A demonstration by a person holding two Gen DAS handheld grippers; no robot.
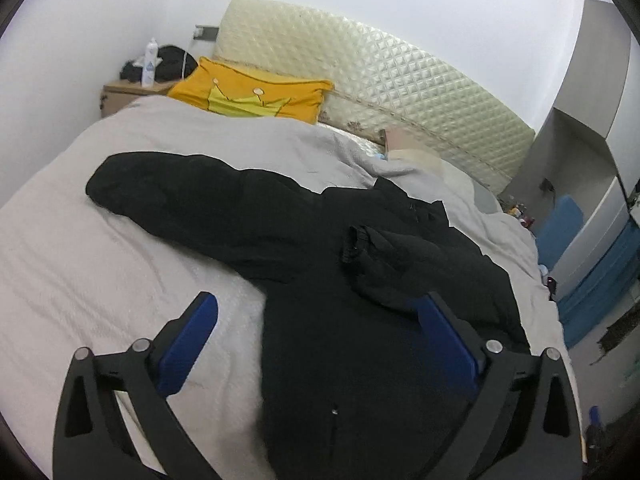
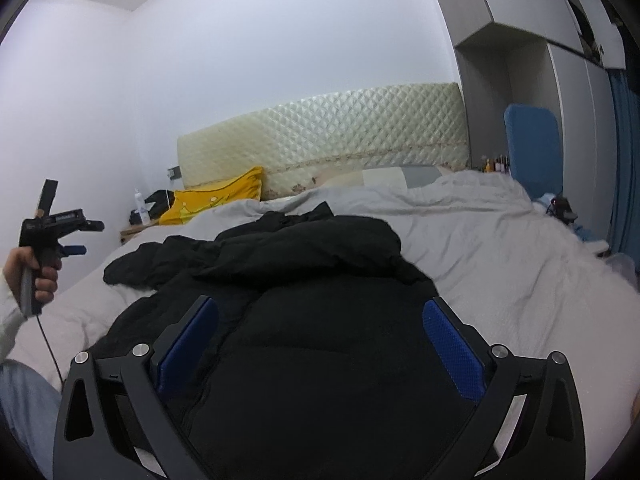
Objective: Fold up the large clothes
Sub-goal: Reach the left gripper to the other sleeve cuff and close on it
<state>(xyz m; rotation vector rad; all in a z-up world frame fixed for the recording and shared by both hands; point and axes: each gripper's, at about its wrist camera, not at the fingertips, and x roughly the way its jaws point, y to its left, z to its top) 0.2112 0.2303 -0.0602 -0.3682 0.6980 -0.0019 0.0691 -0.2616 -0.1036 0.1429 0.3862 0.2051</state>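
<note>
Both jaws are wide open and hold nothing. The left gripper [image 1: 318,312] hangs over the near edge of the bed [image 1: 80,264], with one blue finger over the pale blanket and the other over the black coat [image 1: 320,340]. The right gripper [image 2: 320,316] hangs over the coat [image 2: 320,360] too, with both blue fingers [image 2: 454,352] spread over the puffy black cloth.

The coat is big and black. It lies spread out on the blanket [image 2: 500,264], from the near edge up toward the middle of the bed. One sleeve [image 1: 160,188] reaches out to the left side of the bed. The other sleeve [image 1: 384,256] is folded in and lies on top of the coat, with its cuff showing. I cannot tell if the grippers touch the coat.

In the right wrist view, the person's left hand [image 2: 38,272] holds the left gripper's handle up at the left side of the bed, well apart from the coat.

At the far end of the bed stands a cream padded headboard [image 1: 380,80]. A yellow pillow [image 1: 252,94] leans at the far left corner. Beside that corner is a small wooden table [image 1: 120,94] with a white bottle [image 1: 149,65] on it. A blue chair [image 2: 534,148] stands by the far right corner, next to tall grey cupboards [image 2: 520,60].
</note>
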